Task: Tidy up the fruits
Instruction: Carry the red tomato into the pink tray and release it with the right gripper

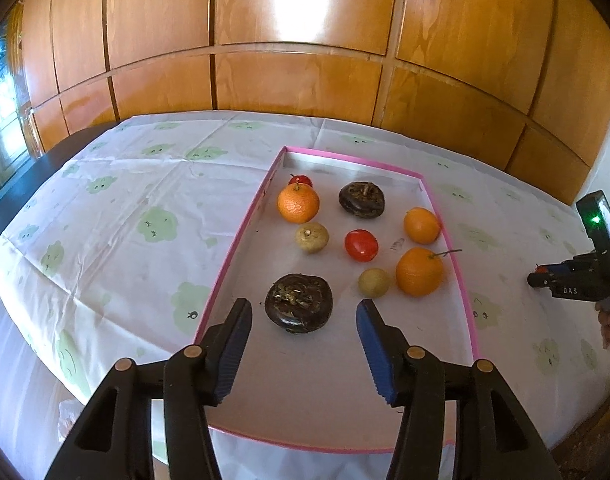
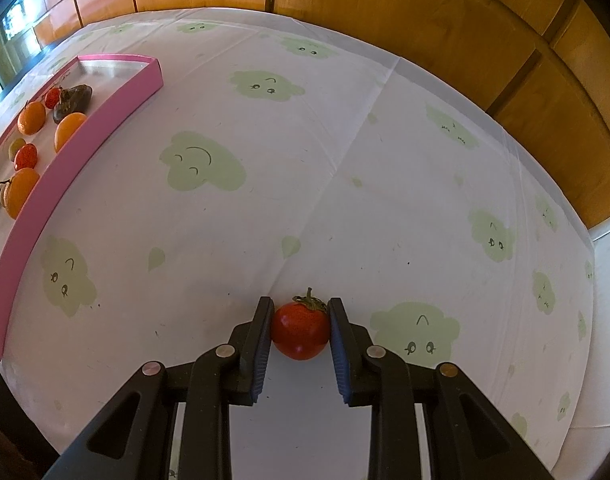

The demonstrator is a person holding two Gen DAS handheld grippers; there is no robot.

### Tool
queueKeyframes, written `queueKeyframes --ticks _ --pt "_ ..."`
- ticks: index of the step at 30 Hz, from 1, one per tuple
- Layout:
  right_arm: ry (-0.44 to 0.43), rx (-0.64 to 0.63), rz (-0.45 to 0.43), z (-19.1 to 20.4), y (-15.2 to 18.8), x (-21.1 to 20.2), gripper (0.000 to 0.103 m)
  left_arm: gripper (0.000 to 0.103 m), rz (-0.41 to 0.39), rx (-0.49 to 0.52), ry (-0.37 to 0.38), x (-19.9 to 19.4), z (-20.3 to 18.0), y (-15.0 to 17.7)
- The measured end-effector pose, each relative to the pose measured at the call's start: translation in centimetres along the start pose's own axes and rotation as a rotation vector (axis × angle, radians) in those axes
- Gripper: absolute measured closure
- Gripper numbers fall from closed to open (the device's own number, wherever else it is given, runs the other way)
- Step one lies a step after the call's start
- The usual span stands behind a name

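A pink-rimmed tray (image 1: 457,264) holds three oranges, two dark brown fruits, two pale green fruits and two red fruits. My left gripper (image 1: 304,310) is open, its fingers on either side of the near dark brown fruit (image 1: 299,307), not touching it. In the right wrist view my right gripper (image 2: 301,314) is shut on a red tomato (image 2: 300,330) with a green stem, low over the tablecloth, right of the tray (image 2: 33,200). The right gripper also shows at the left wrist view's right edge (image 1: 539,278).
A white tablecloth (image 2: 305,160) with green cloud faces covers the table. A wooden panelled wall (image 1: 305,40) stands behind the table. In the tray, an orange (image 1: 419,271), a red fruit (image 1: 361,245) and a pale green fruit (image 1: 373,282) lie just beyond the left gripper.
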State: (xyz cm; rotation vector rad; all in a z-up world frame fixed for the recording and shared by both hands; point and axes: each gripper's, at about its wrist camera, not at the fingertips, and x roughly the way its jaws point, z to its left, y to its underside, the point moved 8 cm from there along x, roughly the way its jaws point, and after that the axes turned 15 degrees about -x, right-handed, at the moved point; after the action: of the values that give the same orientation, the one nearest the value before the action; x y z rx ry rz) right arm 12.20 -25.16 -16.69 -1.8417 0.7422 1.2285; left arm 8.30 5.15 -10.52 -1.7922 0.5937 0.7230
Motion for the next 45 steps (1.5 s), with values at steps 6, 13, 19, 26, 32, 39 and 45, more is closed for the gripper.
queueKeyframes --ticks 6,13,19,26,32,39,45 --pt "0.001 -0.002 0.000 -0.1 0.0 0.0 0.076 0.048 -0.001 0.002 0.005 -0.2 0.0 0.3" --pt "0.013 -0.005 0.000 0.1 -0.1 -0.1 0.076 0.048 0.009 -0.009 0.004 0.0 0.3 0.5" --pt "0.024 -0.011 0.024 0.5 -0.4 -0.4 0.076 0.048 0.012 -0.015 0.004 0.0 0.6 0.5" --pt "-0.136 -0.025 -0.161 5.1 -3.8 -6.8 0.076 0.048 -0.007 -0.036 -0.012 -0.1 2.0 -0.1" --pt "-0.286 -0.150 -0.315 13.6 -8.0 -10.9 0.076 0.048 -0.018 -0.067 -0.024 -0.2 3.2 -0.5" --pt "-0.325 -0.228 -0.290 20.2 -10.2 -8.5 0.076 0.048 -0.030 -0.073 -0.029 -0.6 4.0 -0.7" --pt "-0.286 -0.226 -0.236 21.6 -10.5 -5.9 0.075 0.048 -0.024 -0.083 -0.027 -0.4 4.4 -0.6"
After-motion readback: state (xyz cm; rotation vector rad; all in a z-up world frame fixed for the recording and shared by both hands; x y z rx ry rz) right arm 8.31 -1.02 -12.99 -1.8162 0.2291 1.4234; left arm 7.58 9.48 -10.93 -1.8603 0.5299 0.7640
